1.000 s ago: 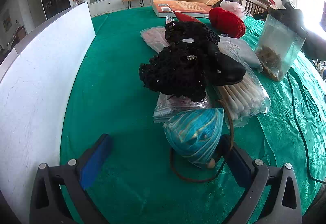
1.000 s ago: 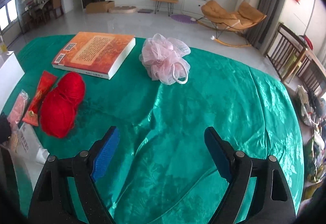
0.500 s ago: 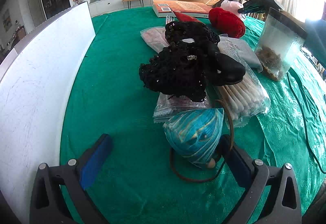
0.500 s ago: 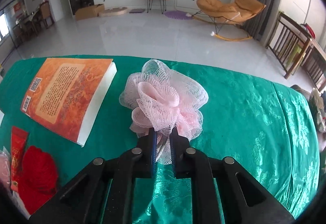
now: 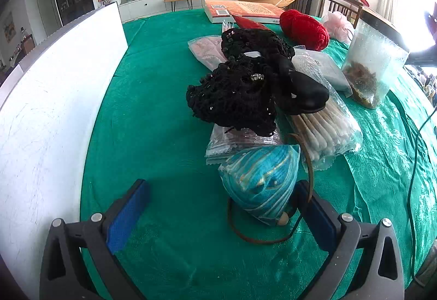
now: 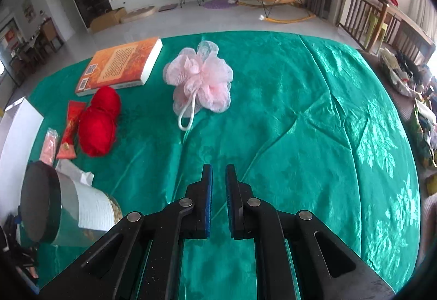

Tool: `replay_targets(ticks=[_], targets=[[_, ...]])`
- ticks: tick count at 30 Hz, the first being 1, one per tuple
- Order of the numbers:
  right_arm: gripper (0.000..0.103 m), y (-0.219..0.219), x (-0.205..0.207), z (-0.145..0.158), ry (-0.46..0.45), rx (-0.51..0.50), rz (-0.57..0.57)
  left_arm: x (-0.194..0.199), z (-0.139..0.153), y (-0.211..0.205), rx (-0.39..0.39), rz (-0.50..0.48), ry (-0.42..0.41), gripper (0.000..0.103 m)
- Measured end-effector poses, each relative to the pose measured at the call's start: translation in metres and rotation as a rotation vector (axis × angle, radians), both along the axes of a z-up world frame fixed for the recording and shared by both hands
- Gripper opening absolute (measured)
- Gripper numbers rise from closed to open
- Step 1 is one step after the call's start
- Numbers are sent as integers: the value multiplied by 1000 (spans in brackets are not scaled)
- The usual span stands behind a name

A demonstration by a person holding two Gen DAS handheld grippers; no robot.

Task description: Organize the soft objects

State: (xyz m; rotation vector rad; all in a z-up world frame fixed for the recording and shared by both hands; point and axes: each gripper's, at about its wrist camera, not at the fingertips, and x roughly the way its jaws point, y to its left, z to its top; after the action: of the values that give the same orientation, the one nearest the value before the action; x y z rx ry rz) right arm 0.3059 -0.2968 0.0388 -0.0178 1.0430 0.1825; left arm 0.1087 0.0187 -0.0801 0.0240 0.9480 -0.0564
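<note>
A pink mesh bath pouf [image 6: 202,79] with a white loop lies on the green tablecloth [image 6: 300,109], well ahead of my right gripper [image 6: 218,171], which is nearly shut and holds nothing. A red yarn ball [image 6: 99,122] lies to the left, next to an orange book [image 6: 120,65]. My left gripper [image 5: 218,188] is open and low over the cloth. A teal striped pouch [image 5: 262,180] with a brown cord sits just inside its right finger. A black knitted heap [image 5: 245,87] lies beyond it. The pouf [image 5: 338,25] and the yarn [image 5: 304,28] show far back.
A white box [image 5: 49,98] stands along the left. A clear jar [image 5: 374,65] with brown contents stands at the right, also in the right wrist view [image 6: 65,207]. Plastic packets and a bundle of white sticks [image 5: 325,125] lie mid-table. A black cable [image 5: 418,158] runs at the right.
My right gripper closed on the pouf half a second ago; now it has pulled back and up, and the pouf lies free on the cloth. The left gripper has not moved.
</note>
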Motion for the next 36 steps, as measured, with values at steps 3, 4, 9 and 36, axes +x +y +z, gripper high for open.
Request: replay_targets(ticks=[3,4,9,36], targets=[[12,-1,-34,-12,29,32,-20,0,0,0,0,2,0,103],[14,2,-40,-13,28,25,-17,0,0,0,1,2,0,103],[69,21,-36,4,-54,-30,12,0,0,0,0,2,0,103],[16,16,40,14,-65,1,-25,0,1,0,0,2,0,103]])
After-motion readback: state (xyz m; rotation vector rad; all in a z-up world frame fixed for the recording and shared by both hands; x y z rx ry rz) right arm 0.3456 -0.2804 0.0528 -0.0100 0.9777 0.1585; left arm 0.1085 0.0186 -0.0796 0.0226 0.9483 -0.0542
